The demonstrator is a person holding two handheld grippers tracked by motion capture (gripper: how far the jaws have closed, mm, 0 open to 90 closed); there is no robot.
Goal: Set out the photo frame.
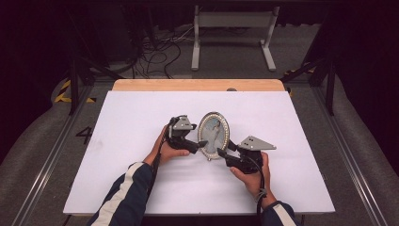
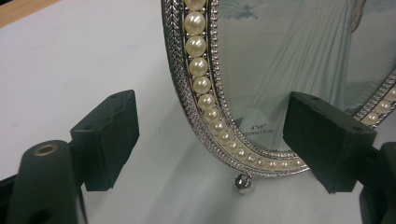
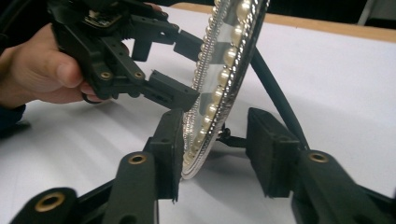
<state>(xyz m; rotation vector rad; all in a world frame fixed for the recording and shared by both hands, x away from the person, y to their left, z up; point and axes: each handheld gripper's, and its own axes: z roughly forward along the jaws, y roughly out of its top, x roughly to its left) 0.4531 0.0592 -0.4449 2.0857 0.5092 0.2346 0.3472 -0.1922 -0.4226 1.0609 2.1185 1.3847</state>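
We see an oval picture frame point(image 1: 214, 135) standing upright near the middle of the bench point(image 1: 141, 122), a little closer to the near edge than to the far one. The bench has a smooth, matte white top and a strip of pale wood point(image 1: 197, 84) along its far edge. The frame's rim is silver metal with a fine herringbone pattern, and inside it runs a row of round, cream-coloured pearl beads point(image 2: 198, 65). Behind the glossy glass is a pale blue-grey picture of a figure in a long robe. At the bottom of the frame sits a small silver ball foot point(image 2: 243, 183), resting on the bench. In the right gripper view a thin dark prop point(image 3: 275, 93) leans from the back of the frame down to the bench.

The left tool point(image 1: 200, 143) is at the left side of the frame. Its blocky, matte black jaws stand wide open, one in front of the glass and one off to the side of the rim, and we see neither pressing on it. The right tool point(image 1: 226, 149) is at the lower right edge of the frame. Its jaws are also open, with the rim between them; one pad point(image 3: 169, 149) lies just beside the beaded face, but we cannot tell if it touches.
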